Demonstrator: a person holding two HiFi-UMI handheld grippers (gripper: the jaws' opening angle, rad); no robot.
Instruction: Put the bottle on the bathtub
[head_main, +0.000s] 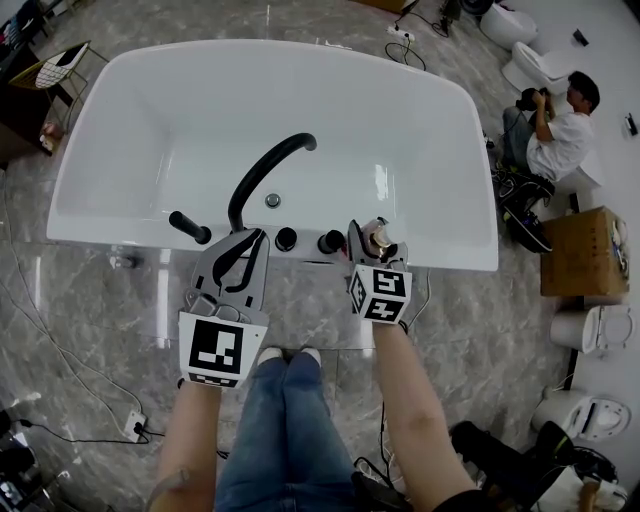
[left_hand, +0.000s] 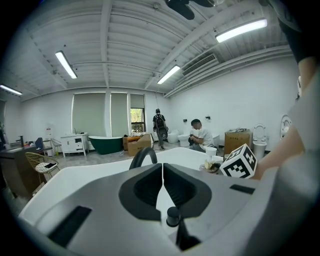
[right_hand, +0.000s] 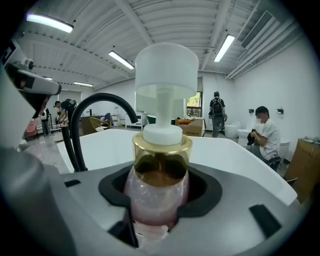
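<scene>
- At near rim of tub (head_main: 450, 256), bare farther right, right gripper (head_main: 372, 244) clamps bottle (right_hand: 158, 172).
- Bottle: pink, gold collar, white pump.
- Left gripper (left_hand: 163, 174) closed, empty, beside faucet (head_main: 262, 170).

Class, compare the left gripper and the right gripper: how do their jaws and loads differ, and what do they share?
The left gripper is shut on nothing; the right gripper is shut on a pink bottle with a gold collar. The left gripper sits in front of the black faucet; the right gripper sits off to its side. Both are at the near rim of the bathtub.
</scene>
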